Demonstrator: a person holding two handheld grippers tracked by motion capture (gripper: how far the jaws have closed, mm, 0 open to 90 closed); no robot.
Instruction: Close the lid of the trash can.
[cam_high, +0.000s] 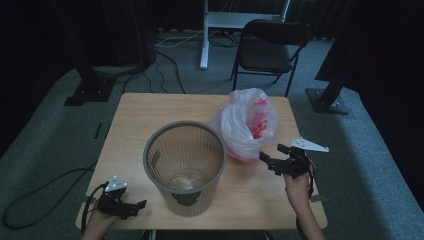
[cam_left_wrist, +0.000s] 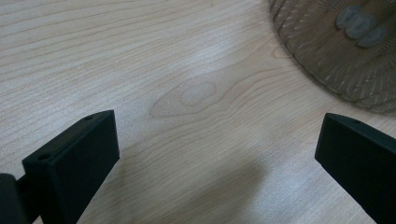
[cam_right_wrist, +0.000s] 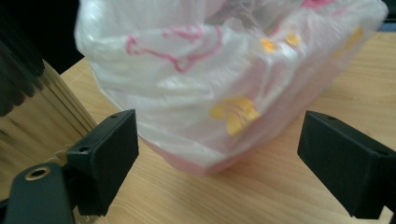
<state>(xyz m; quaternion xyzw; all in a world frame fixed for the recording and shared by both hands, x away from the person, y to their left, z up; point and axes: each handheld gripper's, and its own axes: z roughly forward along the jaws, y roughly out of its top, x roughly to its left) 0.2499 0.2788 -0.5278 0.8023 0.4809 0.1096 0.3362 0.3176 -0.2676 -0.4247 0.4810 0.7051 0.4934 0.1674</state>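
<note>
A grey ribbed wastebasket (cam_high: 185, 167) stands upright in the middle of the wooden table (cam_high: 135, 115). Behind it to the right sits a puffed-up white plastic bag with pink print (cam_high: 247, 125). My right gripper (cam_high: 274, 156) is open just in front of the bag, jaws pointing at its lower edge. In the right gripper view the bag (cam_right_wrist: 224, 79) spans the gap between the jaws, a little beyond them, with the basket wall (cam_right_wrist: 37, 98) at the left. My left gripper (cam_high: 134, 207) is open over bare wood at the front left corner; the basket's base (cam_left_wrist: 341, 51) lies at its upper right.
A black folding chair (cam_high: 270, 47) and a white desk leg (cam_high: 204, 35) stand beyond the table's far edge. Black stands (cam_high: 90, 85) flank the table on the grey carpet, and cables (cam_high: 30, 200) trail across the floor at the left.
</note>
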